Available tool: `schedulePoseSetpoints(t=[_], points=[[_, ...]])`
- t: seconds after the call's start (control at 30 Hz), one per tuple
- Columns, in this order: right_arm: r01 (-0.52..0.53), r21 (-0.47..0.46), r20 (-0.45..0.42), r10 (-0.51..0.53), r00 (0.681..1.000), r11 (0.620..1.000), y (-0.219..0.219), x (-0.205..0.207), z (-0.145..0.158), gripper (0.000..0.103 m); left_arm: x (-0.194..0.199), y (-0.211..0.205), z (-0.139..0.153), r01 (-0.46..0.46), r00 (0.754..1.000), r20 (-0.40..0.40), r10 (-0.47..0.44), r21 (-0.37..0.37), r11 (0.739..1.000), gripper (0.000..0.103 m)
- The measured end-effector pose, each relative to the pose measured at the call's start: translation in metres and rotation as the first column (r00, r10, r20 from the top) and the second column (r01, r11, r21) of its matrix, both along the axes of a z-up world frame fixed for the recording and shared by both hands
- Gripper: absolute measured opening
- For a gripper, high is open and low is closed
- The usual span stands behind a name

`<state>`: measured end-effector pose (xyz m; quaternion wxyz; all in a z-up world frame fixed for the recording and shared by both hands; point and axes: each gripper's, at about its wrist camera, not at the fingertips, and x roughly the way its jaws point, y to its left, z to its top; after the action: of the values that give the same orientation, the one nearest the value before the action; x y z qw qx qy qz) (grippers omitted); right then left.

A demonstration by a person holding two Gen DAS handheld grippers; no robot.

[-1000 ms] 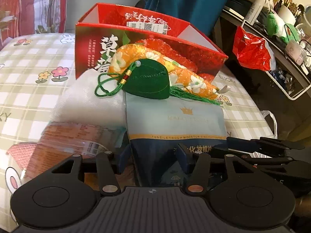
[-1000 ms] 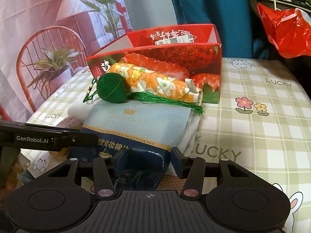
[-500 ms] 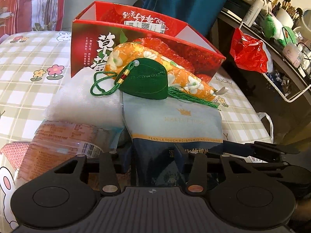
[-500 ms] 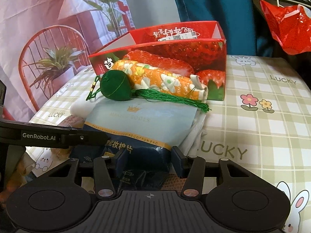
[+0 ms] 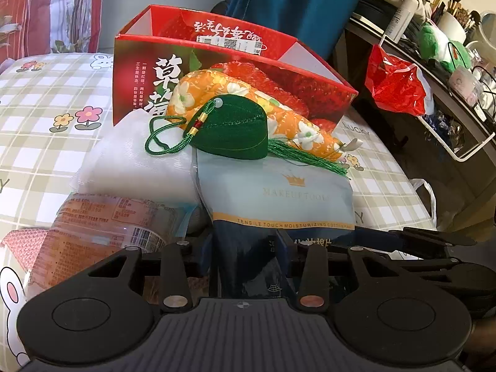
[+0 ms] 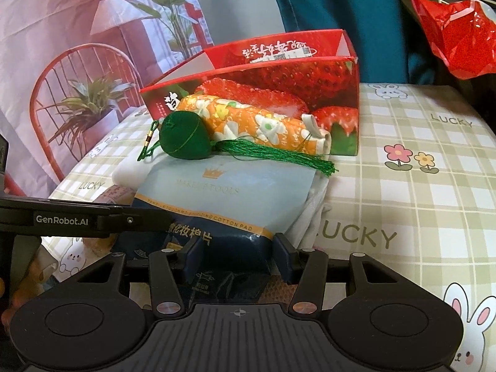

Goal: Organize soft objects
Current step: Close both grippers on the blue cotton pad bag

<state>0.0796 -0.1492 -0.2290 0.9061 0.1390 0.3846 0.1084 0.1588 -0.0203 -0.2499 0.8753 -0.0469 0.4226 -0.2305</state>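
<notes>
A blue cotton-pad pouch [image 5: 276, 198] lies flat, pointing at a red strawberry box [image 5: 235, 68]. On its far end rest a green sachet with a tassel [image 5: 232, 130] and an orange floral roll [image 5: 248, 105]. My left gripper [image 5: 248, 248] is shut on the pouch's near end. My right gripper [image 6: 235, 248] is shut on the same pouch [image 6: 223, 195] from the other side. The box [image 6: 279, 68], sachet [image 6: 186, 139] and roll [image 6: 254, 124] also show in the right wrist view. A white soft pack [image 5: 136, 164] and an orange-printed packet [image 5: 99, 232] lie left of the pouch.
The checked tablecloth [image 6: 418, 192] covers the table. A red plastic bag [image 5: 393, 86] hangs at the right by a cluttered shelf [image 5: 449, 46]. A person in blue [image 6: 341, 15] stands behind the box.
Both grippers and the pouch with its load have risen a little and moved closer to the strawberry box. The grips are unchanged.
</notes>
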Motion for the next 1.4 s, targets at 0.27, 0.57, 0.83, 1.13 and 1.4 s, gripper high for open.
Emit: schedulePoseSetpoints(t=[0.27, 0.57, 0.83, 1.13, 1.4], points=[[0.0, 0.004, 0.0, 0.0, 1.0, 1.0, 0.0, -0.001, 0.001, 0.047, -0.002, 0.002, 0.0, 0.0, 1.0, 0.009, 0.0, 0.006, 1.0, 0.039], [0.006, 0.024, -0.001, -0.006, 1.0, 1.0, -0.004, -0.004, -0.001, 0.047, -0.004, 0.003, -0.002, 0.0, 1.0, 0.009, 0.0, 0.005, 1.0, 0.037], [0.008, 0.028, 0.001, -0.008, 1.0, 1.0, -0.003, -0.003, -0.002, 0.047, -0.003, 0.005, -0.005, -0.001, 1.0, 0.003, 0.001, -0.009, 1.0, 0.038], [0.004, 0.025, -0.004, -0.004, 1.0, 1.0, -0.001, -0.002, -0.001, 0.04, -0.005, 0.003, 0.0, 0.017, 1.0, 0.004, -0.017, 0.001, 1.0, 0.034], [0.012, 0.043, 0.041, -0.013, 0.999, 0.999, -0.006, -0.01, 0.017, 0.035, -0.014, 0.002, 0.011, 0.044, 0.999, 0.024, -0.043, -0.026, 0.999, 0.033]])
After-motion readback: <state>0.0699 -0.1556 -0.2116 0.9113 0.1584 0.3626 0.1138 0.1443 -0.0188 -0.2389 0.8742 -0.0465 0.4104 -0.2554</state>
